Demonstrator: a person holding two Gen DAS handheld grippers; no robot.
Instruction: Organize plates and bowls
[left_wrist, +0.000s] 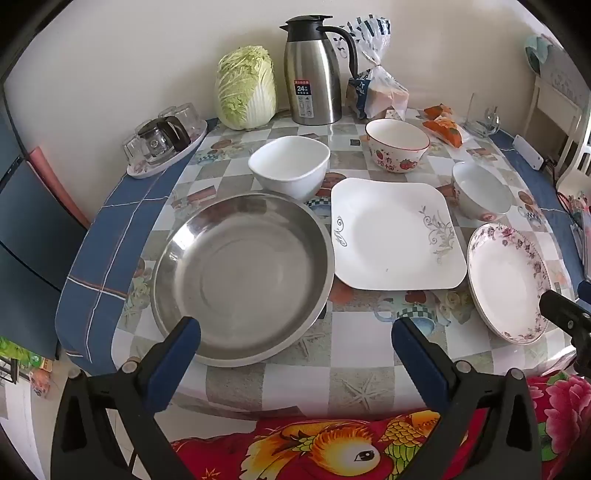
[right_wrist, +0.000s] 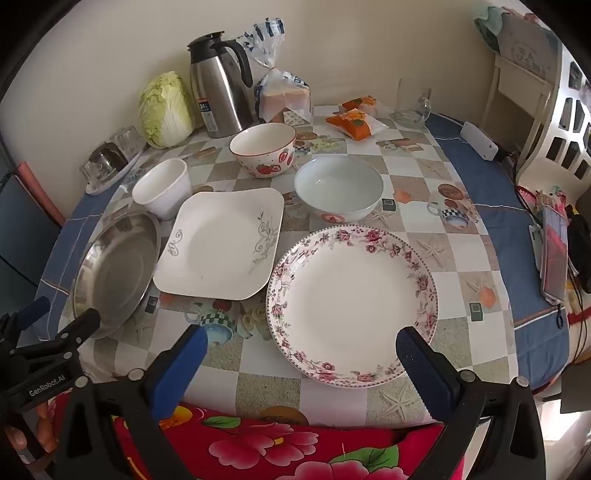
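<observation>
Left gripper (left_wrist: 295, 334) spread, empty; right gripper (right_wrist: 301, 341) likewise; steel basin (right_wrist: 116, 271) partly hidden by left gripper.

Steel basin (left_wrist: 242, 277): brushed metal, dull shine w/ soft reflections. Square plate (left_wrist: 397, 236) & flowered plate (right_wrist: 352, 306): glazed ceramic, smooth, glossy. White bowl (left_wrist: 290, 166): same glaze. Jug (left_wrist: 312, 74): satin steel body, black plastic lid & handle. Tablecloth (left_wrist: 354, 373): slick, looks like vinyl. Bread bag (left_wrist: 376, 81): thin crinkly plastic. Gripper pads (left_wrist: 188, 332): blue, matt, ribbed.
</observation>
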